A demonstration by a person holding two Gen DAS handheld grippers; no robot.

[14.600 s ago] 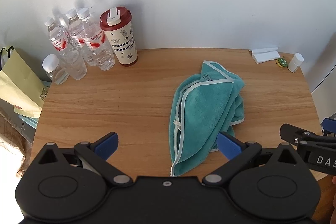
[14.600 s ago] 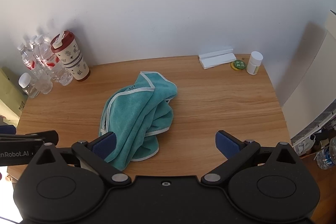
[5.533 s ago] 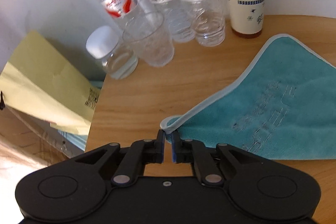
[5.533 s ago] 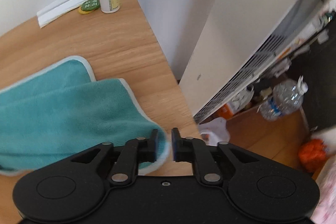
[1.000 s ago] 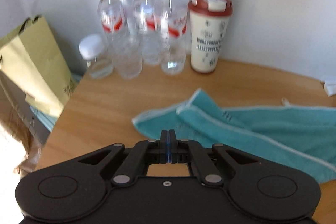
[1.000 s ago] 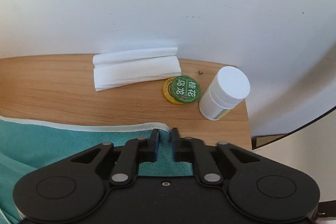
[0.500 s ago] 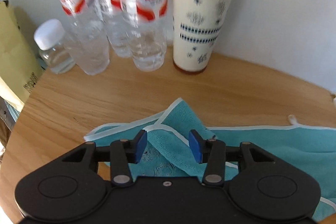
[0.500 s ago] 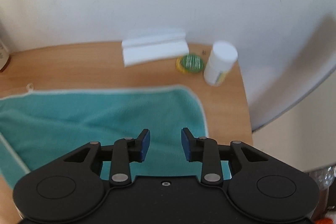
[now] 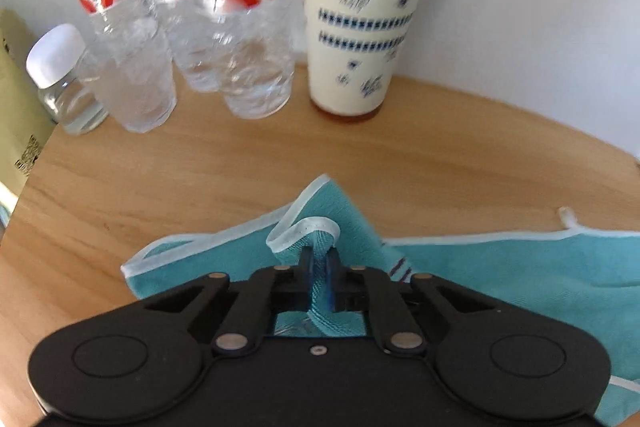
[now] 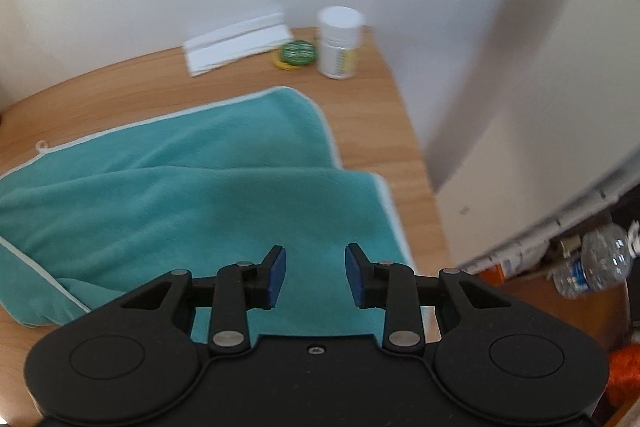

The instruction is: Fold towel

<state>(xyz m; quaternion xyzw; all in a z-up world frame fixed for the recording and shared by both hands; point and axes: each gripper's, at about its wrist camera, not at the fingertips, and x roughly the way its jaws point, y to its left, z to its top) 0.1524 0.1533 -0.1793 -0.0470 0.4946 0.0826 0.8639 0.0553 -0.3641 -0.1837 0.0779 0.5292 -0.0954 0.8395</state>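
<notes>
A teal towel (image 9: 500, 267) with a pale trim lies folded over on the wooden table (image 9: 200, 179). My left gripper (image 9: 318, 275) is shut on a bunched fold at the towel's left end, and the trimmed edge curls up just ahead of the fingertips. In the right wrist view the same towel (image 10: 192, 195) spreads across the table, its upper layer rumpled. My right gripper (image 10: 316, 267) hovers open over the towel's right end with nothing between its blue pads.
Several water bottles (image 9: 240, 27), a small white-capped jar (image 9: 64, 75) and a patterned tumbler (image 9: 360, 7) stand at the back left. Folded white paper (image 10: 236, 43), a green tin (image 10: 298, 53) and a white pill bottle (image 10: 340, 43) sit at the back right. The table edge (image 10: 424, 187) drops off at the right.
My left gripper has shut on the towel's left fold after being open half a second ago. The right gripper has opened wider and drawn back from the far right corner.
</notes>
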